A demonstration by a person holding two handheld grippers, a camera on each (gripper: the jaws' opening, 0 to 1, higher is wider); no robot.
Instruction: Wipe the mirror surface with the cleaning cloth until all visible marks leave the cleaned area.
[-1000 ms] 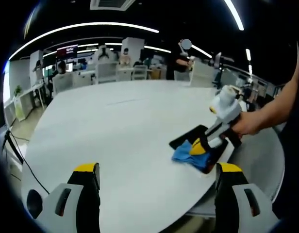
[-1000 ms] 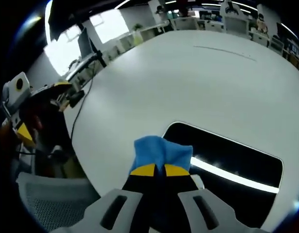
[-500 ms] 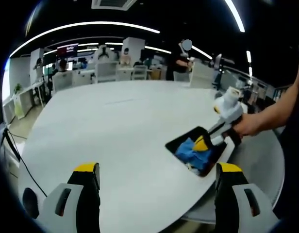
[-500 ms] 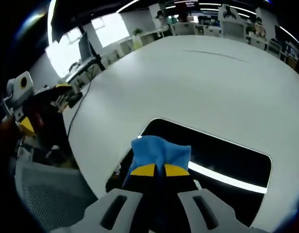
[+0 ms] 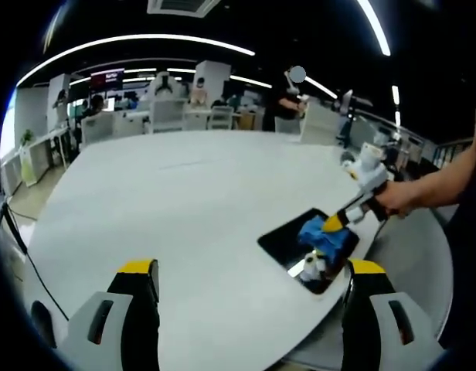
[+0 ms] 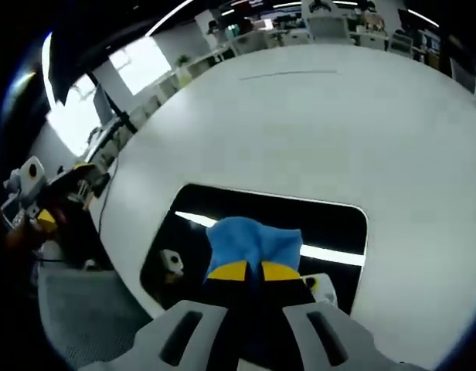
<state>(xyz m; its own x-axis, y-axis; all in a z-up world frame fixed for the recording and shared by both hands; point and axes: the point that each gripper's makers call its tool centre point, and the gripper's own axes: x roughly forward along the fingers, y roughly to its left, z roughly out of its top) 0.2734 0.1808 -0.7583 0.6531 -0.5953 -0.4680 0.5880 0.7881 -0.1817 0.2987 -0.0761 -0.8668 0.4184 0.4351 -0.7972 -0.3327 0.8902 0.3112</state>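
Observation:
A dark rectangular mirror (image 6: 269, 224) lies flat on the white round table (image 6: 315, 116), near its edge. My right gripper (image 6: 248, 270) is shut on a blue cleaning cloth (image 6: 253, 241), which rests on the mirror's middle. In the left gripper view the mirror (image 5: 288, 241) lies at the right with the cloth (image 5: 321, 235) on it, and the right gripper (image 5: 336, 223) comes in from the right in a person's hand (image 5: 392, 199). My left gripper (image 5: 249, 270) hovers open over the table's near part, away from the mirror, holding nothing.
The table's edge (image 5: 331, 325) runs close past the mirror. Office desks and chairs (image 5: 168, 108) stand beyond the far side. A mesh chair (image 6: 76, 325) and cables lie off the table's edge in the right gripper view.
The right gripper has slid the blue cloth from the mirror's end across toward its middle. The left gripper has stayed open and nearly still.

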